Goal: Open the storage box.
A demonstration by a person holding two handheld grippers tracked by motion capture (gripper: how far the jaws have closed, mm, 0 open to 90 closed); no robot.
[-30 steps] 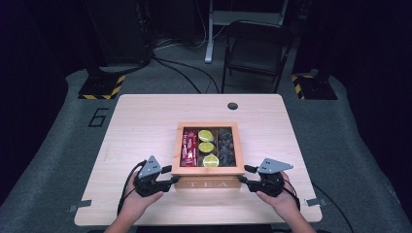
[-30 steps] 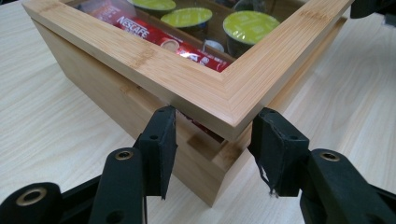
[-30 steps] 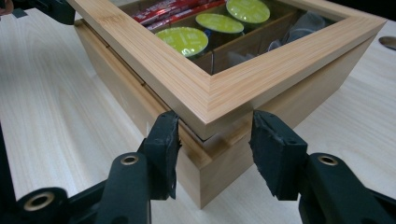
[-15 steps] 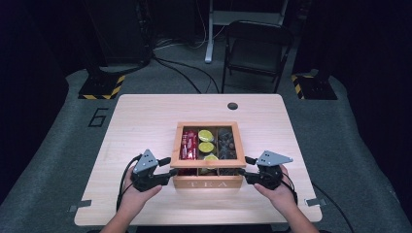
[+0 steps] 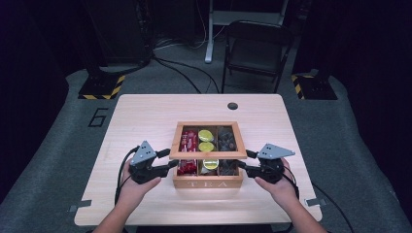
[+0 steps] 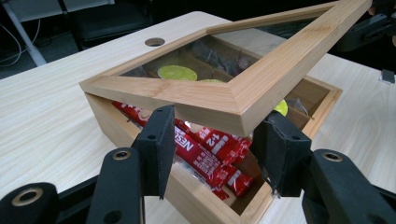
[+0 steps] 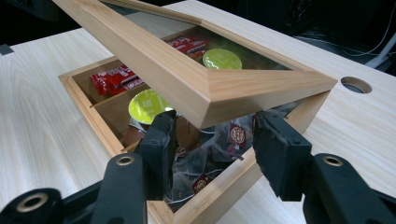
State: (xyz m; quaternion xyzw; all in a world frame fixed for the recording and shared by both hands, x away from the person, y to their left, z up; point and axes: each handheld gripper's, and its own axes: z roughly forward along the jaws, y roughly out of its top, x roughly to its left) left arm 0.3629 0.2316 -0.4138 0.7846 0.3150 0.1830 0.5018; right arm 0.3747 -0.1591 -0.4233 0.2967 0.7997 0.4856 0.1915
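Lid (image 5: 208,154) of the tea box (image 5: 208,183) held half raised by both grippers, near the table's (image 5: 145,111) front edge.

Nearest, the left gripper (image 6: 212,147) and right gripper (image 7: 210,144) each clamp a front corner of the lid's wooden frame. The frame is stiff and likely light, but its glass pane is fragile and the smooth wood may slip, so the corners, not the pane, are the place to hold. Beyond lie red sachets (image 6: 210,149), green capsules (image 7: 222,58) and dark tea bags (image 7: 210,158), with the lid's far edge resting on the box.
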